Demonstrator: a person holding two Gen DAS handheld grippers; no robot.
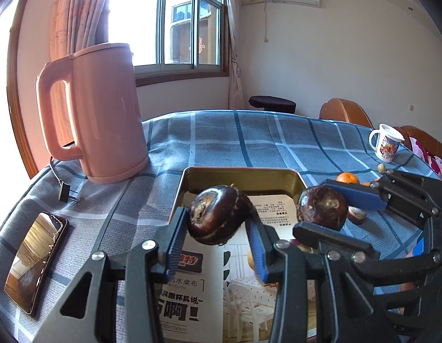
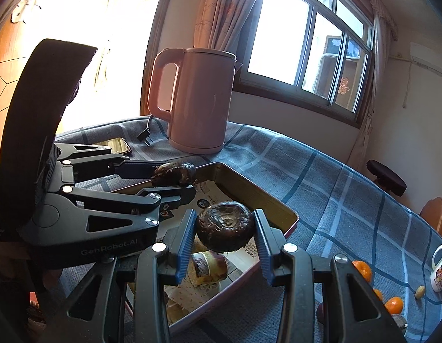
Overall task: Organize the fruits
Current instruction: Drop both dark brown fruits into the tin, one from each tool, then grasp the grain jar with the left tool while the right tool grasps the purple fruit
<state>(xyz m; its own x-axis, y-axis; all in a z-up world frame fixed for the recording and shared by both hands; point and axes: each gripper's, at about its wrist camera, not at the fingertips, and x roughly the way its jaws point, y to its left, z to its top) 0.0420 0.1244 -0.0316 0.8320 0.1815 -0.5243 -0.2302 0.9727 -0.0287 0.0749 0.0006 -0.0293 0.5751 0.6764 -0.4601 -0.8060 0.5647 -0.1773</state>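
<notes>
Dark brown and glossy, two water chestnuts hang over the tin tray, one in each hand-held gripper. The left hand-held gripper is clamped on its water chestnut, the blue pads pressing both sides of the flattened bulb, and in its own view the load sits directly above the printed paper lining the tray's floor, so the drop line lies straight down inside the rim. The right hand-held gripper is likewise closed on the second water chestnut, and in its view that one also hangs over the tray, nearer the corner by the bare checked cloth of the tabletop. The two are close neighbours: from the left view the right hand-held gripper comes in from the right with its load just beside the tray's right wall, so of the two the left looks more central over the tray and the right closer to the edge. Each bulb is held across its wide axis with its flat faces turned toward and away from its own camera. Other fruit already lies in the tray beneath the right one. Oranges remain on the cloth, well apart toward the mug; the pink kettle stands beyond the tray.
</notes>
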